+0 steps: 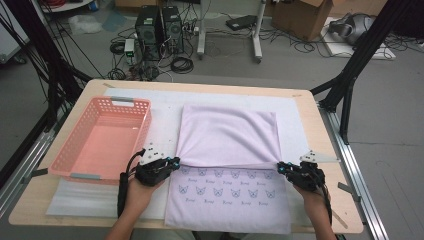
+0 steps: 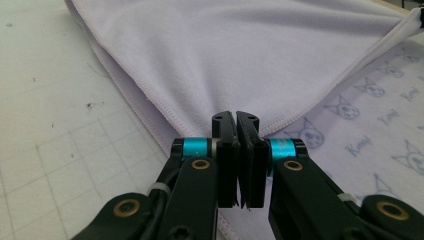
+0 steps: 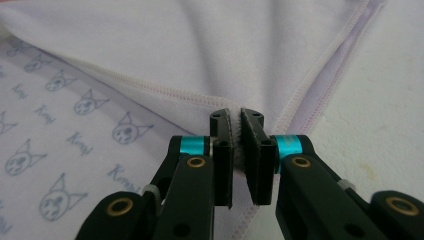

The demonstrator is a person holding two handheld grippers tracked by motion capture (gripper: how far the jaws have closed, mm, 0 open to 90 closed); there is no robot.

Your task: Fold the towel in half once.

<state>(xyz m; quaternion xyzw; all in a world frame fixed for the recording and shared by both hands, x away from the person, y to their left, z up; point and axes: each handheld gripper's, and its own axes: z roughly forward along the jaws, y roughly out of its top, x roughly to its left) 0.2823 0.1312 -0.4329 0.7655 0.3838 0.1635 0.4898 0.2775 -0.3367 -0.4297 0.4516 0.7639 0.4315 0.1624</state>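
A pale lilac cloth point(image 1: 227, 135) lies on the table, its far half folded toward me so the plain back faces up; the near part point(image 1: 227, 200) shows rows of small cat prints. My left gripper point(image 1: 174, 163) is shut on the folded layer's left corner, seen up close in the left gripper view point(image 2: 236, 116) with the cloth point(image 2: 240, 55) stretching away from it. My right gripper point(image 1: 281, 168) is shut on the right corner, seen in the right gripper view point(image 3: 236, 116) with the cloth point(image 3: 200, 45) pinched between its jaws. The folded edge runs taut between the two grippers.
A pink plastic basket point(image 1: 137, 131) stands empty at the left of the table. A white mat point(image 1: 295, 125) lies under the cloth on the wooden tabletop point(image 1: 320, 130). Beyond the far edge are computer towers point(image 1: 160, 30), cables and a cardboard box point(image 1: 302, 17).
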